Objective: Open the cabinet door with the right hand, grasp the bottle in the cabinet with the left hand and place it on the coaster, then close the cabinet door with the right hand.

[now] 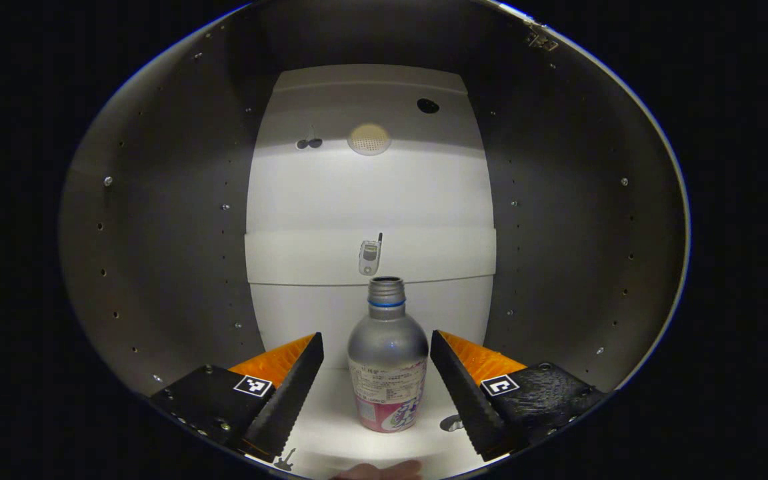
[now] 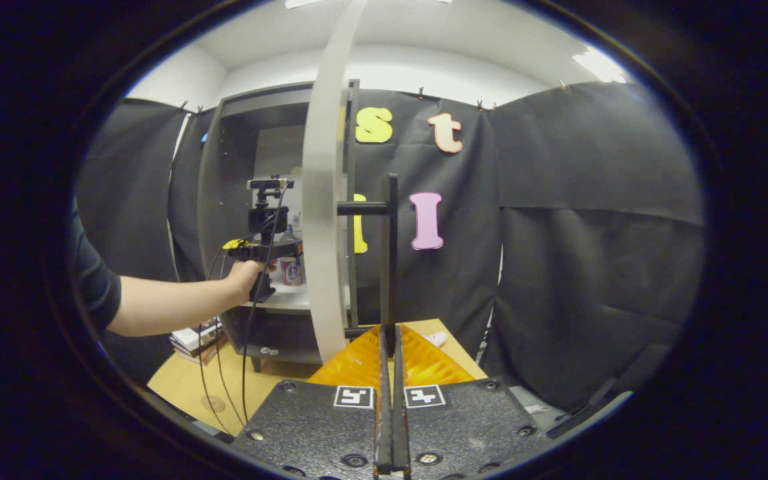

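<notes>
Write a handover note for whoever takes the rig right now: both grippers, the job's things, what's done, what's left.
Left gripper: open, inside the cabinet, its fingers on either side of the bottle, not pressing on it.
Right gripper: shut on the door handle, holding the cabinet door open.
Bottle: upright on the cabinet shelf, uncapped.
Done: door opened, left gripper lined up on the bottle.
Left: close on the bottle, lift it out, set it on the coaster on the table, then shut the door with the right gripper.
</notes>
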### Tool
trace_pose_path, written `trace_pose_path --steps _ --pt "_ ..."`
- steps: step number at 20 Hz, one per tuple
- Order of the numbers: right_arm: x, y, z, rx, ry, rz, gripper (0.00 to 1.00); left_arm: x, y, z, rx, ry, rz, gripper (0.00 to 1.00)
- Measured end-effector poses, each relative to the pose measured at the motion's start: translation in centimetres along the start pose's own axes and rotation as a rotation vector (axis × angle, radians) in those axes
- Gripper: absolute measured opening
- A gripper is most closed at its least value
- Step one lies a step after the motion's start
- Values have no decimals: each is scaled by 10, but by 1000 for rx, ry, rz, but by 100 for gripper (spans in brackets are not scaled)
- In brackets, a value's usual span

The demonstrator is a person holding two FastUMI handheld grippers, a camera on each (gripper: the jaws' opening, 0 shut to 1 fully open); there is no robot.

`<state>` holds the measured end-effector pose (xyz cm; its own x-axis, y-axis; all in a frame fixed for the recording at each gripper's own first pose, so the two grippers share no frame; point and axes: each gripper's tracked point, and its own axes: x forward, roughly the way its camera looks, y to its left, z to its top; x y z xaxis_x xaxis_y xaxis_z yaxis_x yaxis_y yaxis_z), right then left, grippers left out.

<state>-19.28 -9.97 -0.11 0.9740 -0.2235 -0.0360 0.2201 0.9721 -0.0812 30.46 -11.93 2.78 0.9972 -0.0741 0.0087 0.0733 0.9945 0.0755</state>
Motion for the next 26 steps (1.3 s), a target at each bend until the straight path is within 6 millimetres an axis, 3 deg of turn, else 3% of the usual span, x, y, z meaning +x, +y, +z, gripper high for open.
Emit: trace_pose_path --steps 5,6,7,8,9,11,14,18,20,22,23,24,25,26 --pt "-1 2 -2 53 9 10 4 8 -7 -3 2 8 -11 98" --pt "-1 2 -2 41 9 9 4 9 -7 -3 6 7 -6 87" --pt "-1 2 -1 28 8 8 4 11 -7 -3 8 2 1 93" --pt "-1 1 -2 16 7 7 4 15 -7 -3 1 5 11 82" --pt "-1 1 -2 10 6 6 4 10 -9 -3 -8 10 4 79" --pt "-1 2 -2 19 9 12 4 7 -11 1 -24 4 -11 77" --pt "1 2 -18 -1 62 33 5 -2 -10 10 -29 -9 -1 75" --pt "0 -7 -18 3 50 18 16 -37 -7 13 -22 -13 9 75" --pt "-1 -13 -22 -11 55 24 26 -60 -7 11 -17 -9 0 75" --pt "-3 -13 -21 -9 50 60 46 -88 -5 8 -16 1 2 75" --pt "-3 -12 -19 -6 43 75 38 -103 -5 8 -25 -3 -5 75" --pt "-4 -12 -16 -9 36 97 39 -119 -4 9 -35 -9 -11 75" --pt "-4 -9 -9 -14 26 135 48 -135 0 8 -42 -14 -12 75" --pt "-4 -7 -3 -25 16 174 46 -149 4 7 -43 -16 -11 75"
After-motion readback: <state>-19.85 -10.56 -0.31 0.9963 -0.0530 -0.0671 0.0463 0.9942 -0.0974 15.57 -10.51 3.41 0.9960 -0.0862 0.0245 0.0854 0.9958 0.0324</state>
